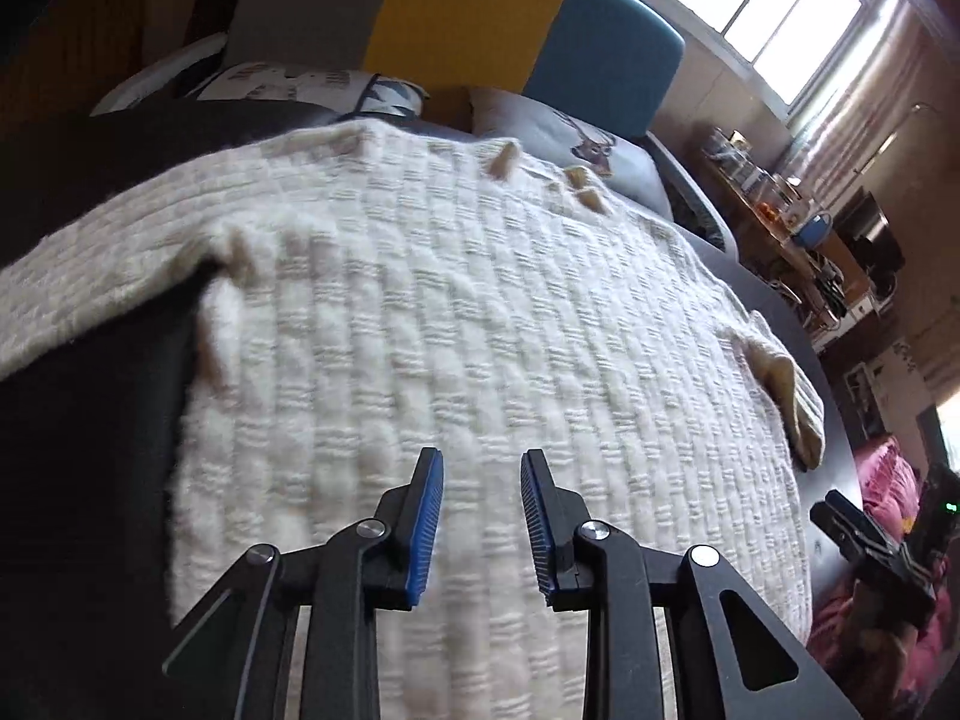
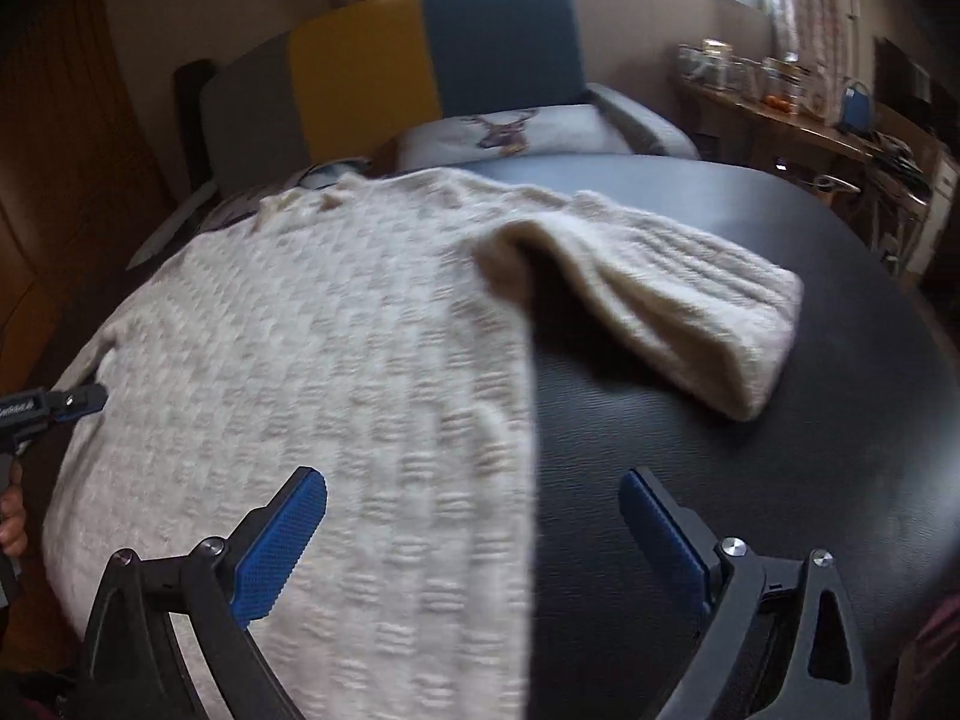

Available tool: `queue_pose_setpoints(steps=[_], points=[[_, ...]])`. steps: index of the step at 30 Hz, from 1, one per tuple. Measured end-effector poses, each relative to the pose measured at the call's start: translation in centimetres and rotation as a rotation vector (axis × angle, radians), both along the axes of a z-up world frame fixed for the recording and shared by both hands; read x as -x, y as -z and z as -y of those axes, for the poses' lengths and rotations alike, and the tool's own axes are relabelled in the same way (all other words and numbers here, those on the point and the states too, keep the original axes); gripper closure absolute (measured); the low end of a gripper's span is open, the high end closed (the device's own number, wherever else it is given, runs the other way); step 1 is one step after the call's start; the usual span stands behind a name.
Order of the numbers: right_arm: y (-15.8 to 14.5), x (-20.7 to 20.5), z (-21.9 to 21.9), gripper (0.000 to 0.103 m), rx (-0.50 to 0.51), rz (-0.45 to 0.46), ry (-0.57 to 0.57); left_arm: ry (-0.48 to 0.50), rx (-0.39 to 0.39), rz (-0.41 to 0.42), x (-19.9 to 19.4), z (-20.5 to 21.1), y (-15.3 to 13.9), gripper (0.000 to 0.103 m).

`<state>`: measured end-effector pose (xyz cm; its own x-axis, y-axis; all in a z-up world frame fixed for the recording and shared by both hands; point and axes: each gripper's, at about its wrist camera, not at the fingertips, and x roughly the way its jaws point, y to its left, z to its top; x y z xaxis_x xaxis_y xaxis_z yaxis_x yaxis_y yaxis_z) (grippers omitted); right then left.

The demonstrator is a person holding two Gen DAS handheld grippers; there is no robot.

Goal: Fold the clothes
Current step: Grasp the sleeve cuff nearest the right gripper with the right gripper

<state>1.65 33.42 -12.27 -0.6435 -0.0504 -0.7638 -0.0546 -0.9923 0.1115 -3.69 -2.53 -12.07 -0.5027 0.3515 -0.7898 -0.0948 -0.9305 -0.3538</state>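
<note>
The cream knitted sweater [image 2: 312,348] lies spread flat on the dark table [image 2: 750,480], its right sleeve [image 2: 678,312] splayed outward, ready for folding in. Left gripper [image 1: 482,525] hovers above the body, fingers slightly apart; right gripper [image 2: 474,546] gapes wide, straddling the sweater's right edge, likely to grasp it

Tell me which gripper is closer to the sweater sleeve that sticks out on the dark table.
Right. The right gripper straddles the sweater edge, just short of that sleeve. The left gripper is over the sweater's body, farther from it.
</note>
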Motion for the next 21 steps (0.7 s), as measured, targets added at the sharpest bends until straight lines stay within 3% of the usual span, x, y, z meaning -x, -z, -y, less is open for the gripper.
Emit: queue_pose_setpoints(steps=[2, 4, 5, 10, 16, 18, 21], points=[[-0.7, 0.4, -2.2, 0.009, -0.059, -0.020, 0.064, 0.068, 0.005, 0.005, 1.1, -2.9, 0.0, 0.071], [-1.7, 1.4, -3.5, 0.020, -0.101, -0.056, 0.074, 0.137, 0.022, 0.000, 2.2, -5.9, 0.1, 0.070], [-2.3, 2.1, -3.8, 0.020, -0.112, -0.087, 0.066, 0.172, 0.034, -0.005, 2.7, -7.4, 0.2, 0.069], [-3.1, 9.3, -5.3, 0.025, -0.045, -0.106, 0.060, 0.268, 0.074, 0.021, 4.9, -12.3, 1.6, 0.067], [-0.1, 17.5, -5.2, 0.025, -0.056, 0.029, 0.110, 0.298, 0.060, -0.011, 5.1, -12.7, 2.7, 0.059], [1.7, 18.8, -4.7, 0.025, -0.104, 0.098, 0.128, 0.308, 0.055, -0.019, 4.9, -12.7, 2.8, 0.059], [3.1, 18.8, -4.9, 0.022, -0.102, 0.106, 0.162, 0.305, 0.020, -0.010, 5.1, -12.3, 2.9, 0.057]])
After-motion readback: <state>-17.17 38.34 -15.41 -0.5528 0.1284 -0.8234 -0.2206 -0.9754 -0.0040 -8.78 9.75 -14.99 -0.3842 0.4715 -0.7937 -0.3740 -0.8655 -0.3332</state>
